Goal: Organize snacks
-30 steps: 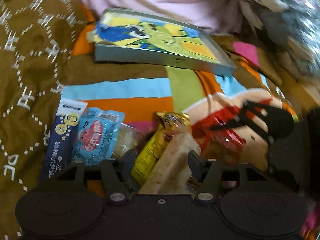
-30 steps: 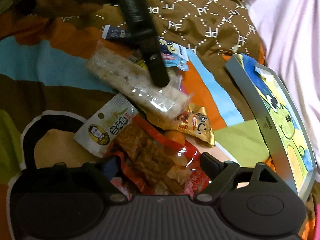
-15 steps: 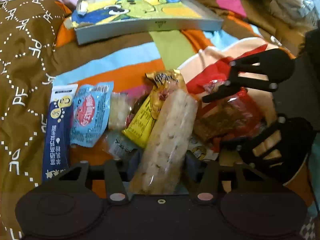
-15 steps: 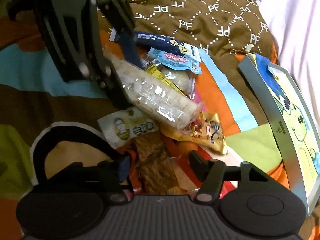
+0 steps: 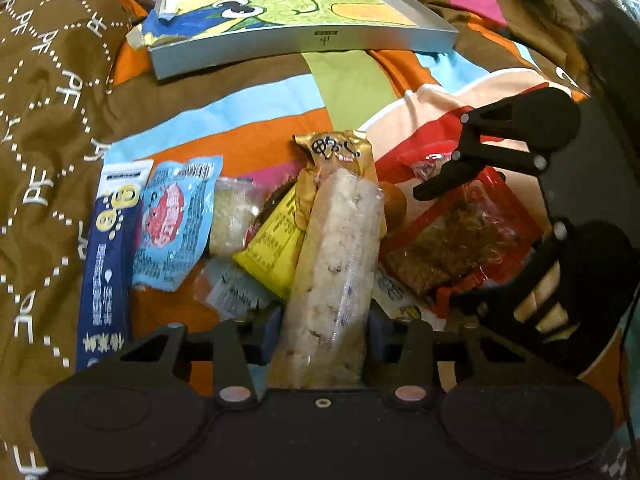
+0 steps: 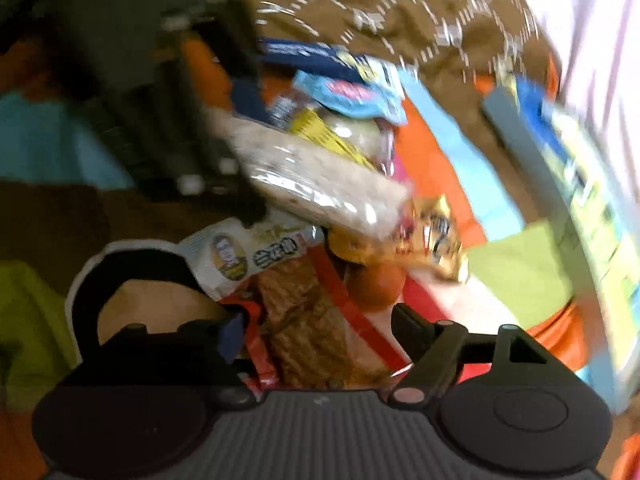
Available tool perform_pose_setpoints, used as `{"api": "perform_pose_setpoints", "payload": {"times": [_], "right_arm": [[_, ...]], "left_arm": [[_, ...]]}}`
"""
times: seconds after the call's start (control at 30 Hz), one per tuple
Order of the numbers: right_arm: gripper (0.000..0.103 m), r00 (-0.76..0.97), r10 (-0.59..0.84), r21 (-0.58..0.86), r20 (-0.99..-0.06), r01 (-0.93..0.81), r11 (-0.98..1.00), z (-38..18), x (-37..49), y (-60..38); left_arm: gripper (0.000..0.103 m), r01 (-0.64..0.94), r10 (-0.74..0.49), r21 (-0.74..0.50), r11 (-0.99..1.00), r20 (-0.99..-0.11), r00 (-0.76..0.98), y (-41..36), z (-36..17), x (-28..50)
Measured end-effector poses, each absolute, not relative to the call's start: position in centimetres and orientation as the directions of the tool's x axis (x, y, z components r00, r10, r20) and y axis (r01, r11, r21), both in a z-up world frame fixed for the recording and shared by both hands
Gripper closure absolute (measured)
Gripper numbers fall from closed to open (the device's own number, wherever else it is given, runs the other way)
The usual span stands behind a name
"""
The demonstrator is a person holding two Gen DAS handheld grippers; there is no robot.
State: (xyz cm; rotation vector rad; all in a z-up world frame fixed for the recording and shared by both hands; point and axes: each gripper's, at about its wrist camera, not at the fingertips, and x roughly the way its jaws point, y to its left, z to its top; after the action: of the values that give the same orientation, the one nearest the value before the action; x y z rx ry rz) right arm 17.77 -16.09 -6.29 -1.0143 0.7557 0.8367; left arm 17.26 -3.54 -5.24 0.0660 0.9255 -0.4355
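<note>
Snacks: left gripper (image 5: 322, 330) has closed onto rice-cracker pack (image 5: 336, 264); right gripper (image 6: 316, 330) reopened around red pack (image 6: 308, 320).

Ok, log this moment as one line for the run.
left gripper: closing on rice cracker pack | right gripper: open around red jerky pack | tray: no snacks inside

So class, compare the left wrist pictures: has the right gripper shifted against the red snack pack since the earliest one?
Yes. The right gripper now straddles the red snack pack with both fingers showing; earlier only one showed, above it.
</note>
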Motion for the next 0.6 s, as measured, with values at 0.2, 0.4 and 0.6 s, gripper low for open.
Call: {"api": "perform_pose_setpoints", "payload": {"times": [0.2,0.4,0.6], "right_arm": [[0.044,0.472,0.247,-0.361,-0.846,-0.849,0.385,-6.1,17.3,-17.0],[0.055,0.557,0.207,-0.415,-0.804,-0.776,0.475,-6.3,13.2,-16.5],[0.09,0.655,0.185,-0.519,-0.733,-0.714,0.471,-6.0,9.9,-16.1]], "left_arm": [[0.058,0.35,-0.355,-0.186,0.918,-0.779,0.517,-2.6,-5.4,15.6],[0.059,0.28,-0.401,-0.292,0.915,-0.745,0.534,-1.9,-5.5,13.2],[0.06,0.228,-0.411,-0.344,0.911,-0.725,0.553,-1.7,-5.7,11.3]]}}
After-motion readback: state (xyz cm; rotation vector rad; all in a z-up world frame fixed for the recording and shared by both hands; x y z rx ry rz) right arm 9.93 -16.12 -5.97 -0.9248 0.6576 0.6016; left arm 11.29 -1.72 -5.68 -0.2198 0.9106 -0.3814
